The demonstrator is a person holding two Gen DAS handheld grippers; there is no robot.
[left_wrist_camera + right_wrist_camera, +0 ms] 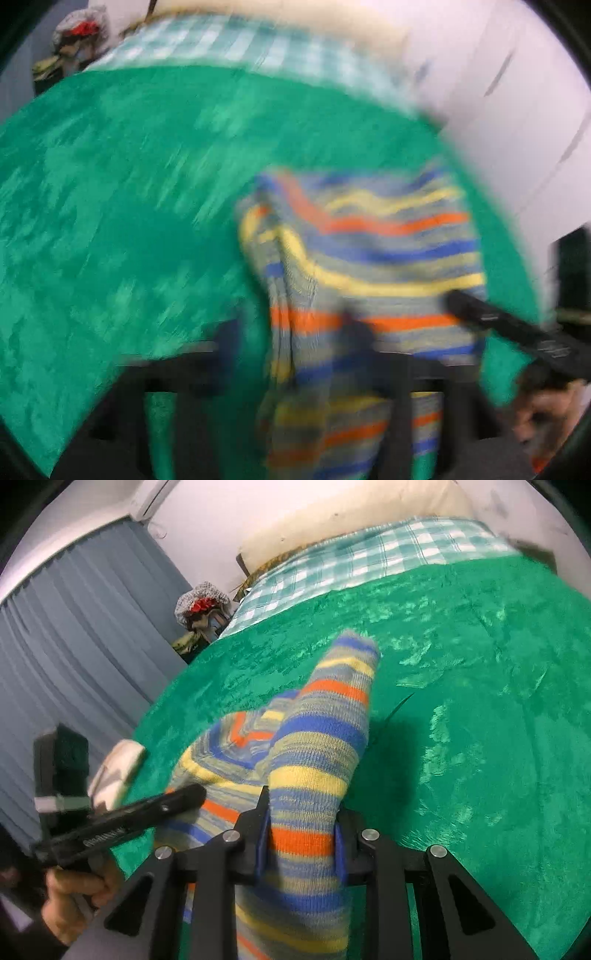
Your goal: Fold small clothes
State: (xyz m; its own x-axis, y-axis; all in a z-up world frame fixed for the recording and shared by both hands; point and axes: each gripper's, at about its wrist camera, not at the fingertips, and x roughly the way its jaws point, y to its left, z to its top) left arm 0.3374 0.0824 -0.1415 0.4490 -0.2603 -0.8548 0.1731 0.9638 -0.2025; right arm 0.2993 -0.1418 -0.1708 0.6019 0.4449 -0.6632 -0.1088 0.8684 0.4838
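A knitted sweater striped in blue, yellow, orange and grey lies bunched on the green blanket. One sleeve runs up toward the pillow, and my right gripper is shut on that sleeve, its blue pads pressing both sides. My left gripper, held by a hand, reaches in from the left with a black finger against the sweater's body. The left wrist view is badly blurred. There the sweater fills the space at my left gripper, and how its jaws stand is unclear. The right gripper's finger touches the sweater's right edge.
The bed carries a green-checked sheet and a cream pillow at the far end. A grey-blue curtain hangs on the left, with a pile of things beside the bed. A small white item lies at the blanket's near left edge.
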